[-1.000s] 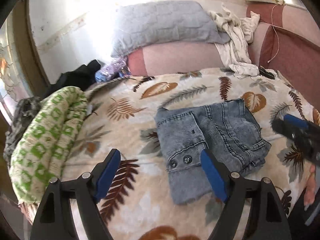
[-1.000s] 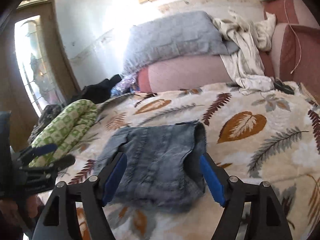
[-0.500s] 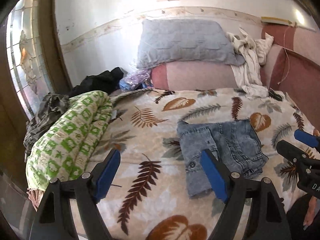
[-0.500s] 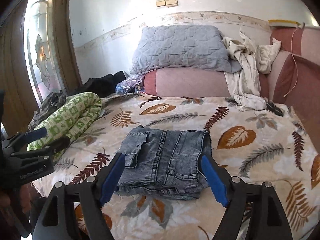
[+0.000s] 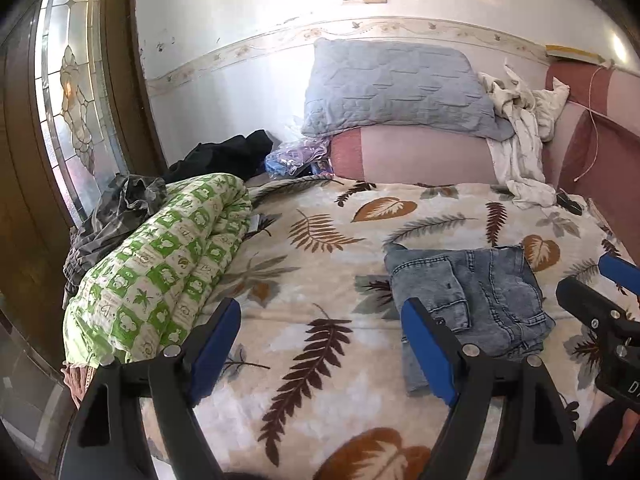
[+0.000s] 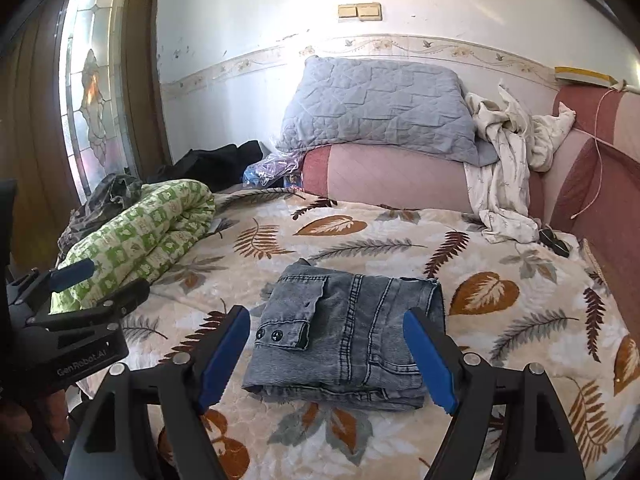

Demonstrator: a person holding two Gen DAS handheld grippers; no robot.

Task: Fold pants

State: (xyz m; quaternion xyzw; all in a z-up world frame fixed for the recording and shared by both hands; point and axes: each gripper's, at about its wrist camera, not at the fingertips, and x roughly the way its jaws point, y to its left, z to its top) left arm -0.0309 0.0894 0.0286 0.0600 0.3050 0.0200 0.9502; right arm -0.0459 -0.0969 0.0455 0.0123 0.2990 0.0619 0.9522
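The grey-blue denim pants (image 6: 344,332) lie folded into a compact rectangle on the leaf-print bed cover (image 6: 520,344); in the left wrist view the pants (image 5: 472,296) sit to the right. My right gripper (image 6: 326,356) hovers open above and short of the bundle, touching nothing. My left gripper (image 5: 320,344) is open over bare bed cover to the left of the pants, its right finger overlapping the bundle's near corner in the picture only. Each gripper shows at the other view's edge: the right gripper (image 5: 600,292) and the left gripper (image 6: 96,284), both with jaws apart.
A rolled green-and-white quilt (image 5: 160,272) lies along the bed's left side, with dark clothes (image 5: 224,156) behind it. A grey pillow (image 6: 380,108) and a crumpled white garment (image 6: 508,168) rest on the pink headboard cushion (image 6: 384,180). A glazed door (image 5: 68,104) stands at left.
Both grippers have pulled back and risen away from the folded pants, which now look smaller and lie untouched. The views have levelled out, showing more wall and door.
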